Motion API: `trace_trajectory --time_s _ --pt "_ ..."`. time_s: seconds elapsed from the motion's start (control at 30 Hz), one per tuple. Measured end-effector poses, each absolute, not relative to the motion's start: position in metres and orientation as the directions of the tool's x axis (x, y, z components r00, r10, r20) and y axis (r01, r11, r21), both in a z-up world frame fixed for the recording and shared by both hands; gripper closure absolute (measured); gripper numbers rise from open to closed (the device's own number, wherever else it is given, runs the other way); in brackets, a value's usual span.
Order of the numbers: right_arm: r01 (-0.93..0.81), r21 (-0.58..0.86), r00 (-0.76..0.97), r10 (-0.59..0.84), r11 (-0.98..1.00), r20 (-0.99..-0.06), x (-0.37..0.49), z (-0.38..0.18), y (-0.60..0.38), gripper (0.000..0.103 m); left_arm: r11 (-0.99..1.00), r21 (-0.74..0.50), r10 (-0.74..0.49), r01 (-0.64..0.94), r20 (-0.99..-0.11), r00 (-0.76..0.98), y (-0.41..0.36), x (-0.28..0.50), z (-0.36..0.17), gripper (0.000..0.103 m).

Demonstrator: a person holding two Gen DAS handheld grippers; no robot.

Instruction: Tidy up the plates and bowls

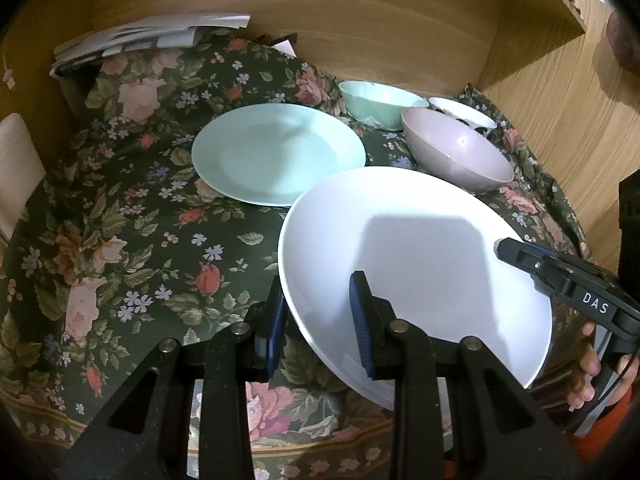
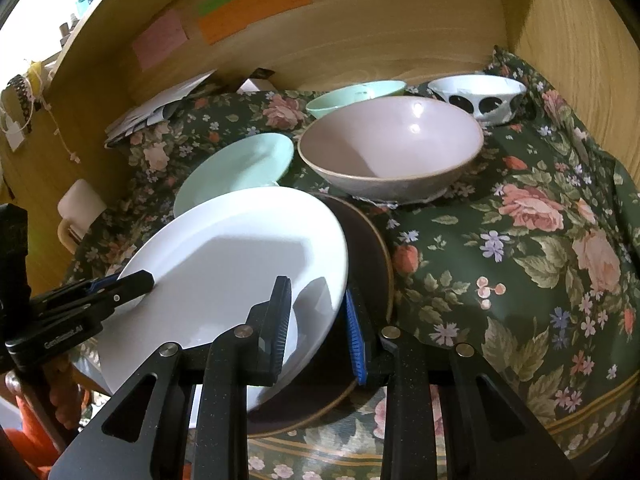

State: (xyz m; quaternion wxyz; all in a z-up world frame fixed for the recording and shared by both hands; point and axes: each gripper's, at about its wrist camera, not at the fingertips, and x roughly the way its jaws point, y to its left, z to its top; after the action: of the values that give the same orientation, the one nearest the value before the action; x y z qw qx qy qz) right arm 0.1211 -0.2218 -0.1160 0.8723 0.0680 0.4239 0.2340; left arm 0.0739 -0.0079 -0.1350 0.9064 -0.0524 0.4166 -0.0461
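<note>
Both sets of fingers (image 1: pixel 320 320) (image 2: pixel 316 328) pinch the white plate (image 1: pixel 420 248); I lower it slowly, flat, onto the green plate (image 1: pixel 276 152).

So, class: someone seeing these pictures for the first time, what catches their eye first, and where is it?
The big white plate in the foreground, gripped at its rim by the left claw and the right claw. Behind it, on the flowered cloth, lie a mint plate and a pink bowl.
</note>
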Motion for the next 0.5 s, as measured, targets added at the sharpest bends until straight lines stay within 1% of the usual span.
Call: trace_trajectory --time_s 0.5 --pt "-0.338 0.315 0.527 0.455 0.887 -0.718 0.124 -0.121 -0.226 0.079 0.992 -0.119 -0.121 0.045 -0.772 0.624 -0.015 0.085 -0.146 0.071"
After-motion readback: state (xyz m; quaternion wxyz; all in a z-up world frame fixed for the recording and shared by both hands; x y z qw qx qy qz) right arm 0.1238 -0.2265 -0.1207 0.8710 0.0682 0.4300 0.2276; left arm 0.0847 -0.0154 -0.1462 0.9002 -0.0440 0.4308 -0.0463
